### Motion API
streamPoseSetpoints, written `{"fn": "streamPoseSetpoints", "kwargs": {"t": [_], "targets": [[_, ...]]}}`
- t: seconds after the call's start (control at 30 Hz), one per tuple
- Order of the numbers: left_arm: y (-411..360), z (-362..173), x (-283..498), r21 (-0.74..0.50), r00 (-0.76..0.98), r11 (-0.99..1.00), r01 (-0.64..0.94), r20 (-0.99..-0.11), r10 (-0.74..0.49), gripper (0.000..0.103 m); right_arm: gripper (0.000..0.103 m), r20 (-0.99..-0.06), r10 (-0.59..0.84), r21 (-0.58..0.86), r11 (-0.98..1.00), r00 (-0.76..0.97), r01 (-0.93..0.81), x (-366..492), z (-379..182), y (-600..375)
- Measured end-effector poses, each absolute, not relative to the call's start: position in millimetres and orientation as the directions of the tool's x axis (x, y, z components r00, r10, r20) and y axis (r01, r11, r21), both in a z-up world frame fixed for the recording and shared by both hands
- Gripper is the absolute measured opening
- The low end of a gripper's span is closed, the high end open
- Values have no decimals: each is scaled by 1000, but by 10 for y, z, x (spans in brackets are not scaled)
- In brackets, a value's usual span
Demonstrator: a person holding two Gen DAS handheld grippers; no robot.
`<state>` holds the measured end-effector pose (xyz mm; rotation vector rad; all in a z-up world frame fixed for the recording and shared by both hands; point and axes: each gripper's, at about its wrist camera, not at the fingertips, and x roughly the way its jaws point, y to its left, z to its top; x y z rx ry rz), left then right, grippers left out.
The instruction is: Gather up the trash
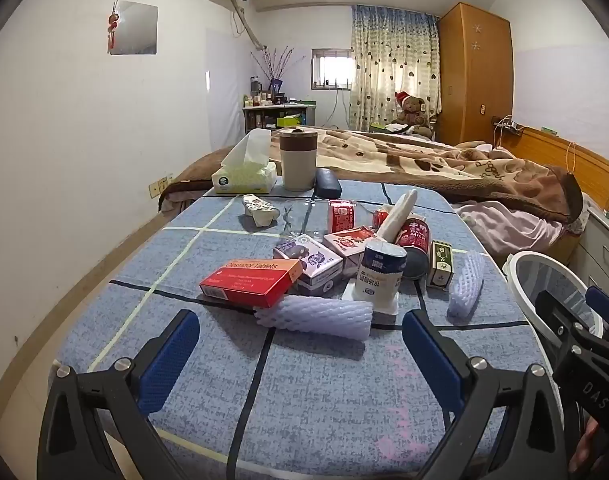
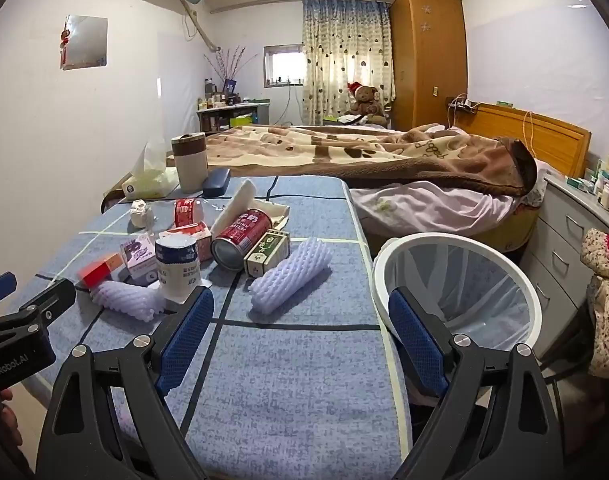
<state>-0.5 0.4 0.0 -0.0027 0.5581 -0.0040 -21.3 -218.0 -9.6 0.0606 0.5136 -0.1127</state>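
Observation:
Trash lies heaped on a blue checked tablecloth: a red tablet box, a purple carton, a white-and-blue cup, a red milk can, a green-and-white box and two lilac foam fruit nets. My left gripper hovers open just short of the nearer net, nothing between its fingers. My right gripper stands open over the table's right edge, also empty. A white bin with a clear liner sits right of the table.
At the table's far end stand a tissue box, a beige lidded cup and a dark case. Beyond lies a bed with a brown blanket. Grey drawers stand at the right.

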Motion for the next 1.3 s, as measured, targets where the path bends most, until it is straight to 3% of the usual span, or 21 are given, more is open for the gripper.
{"fn": "streamPoseSetpoints", "kwargs": {"t": [1.3], "targets": [[26,-2,1,-8,841,1000,-1,-541,-4,103,91,-501,-101,21,991,860,129,-196,-106,-2154]]}}
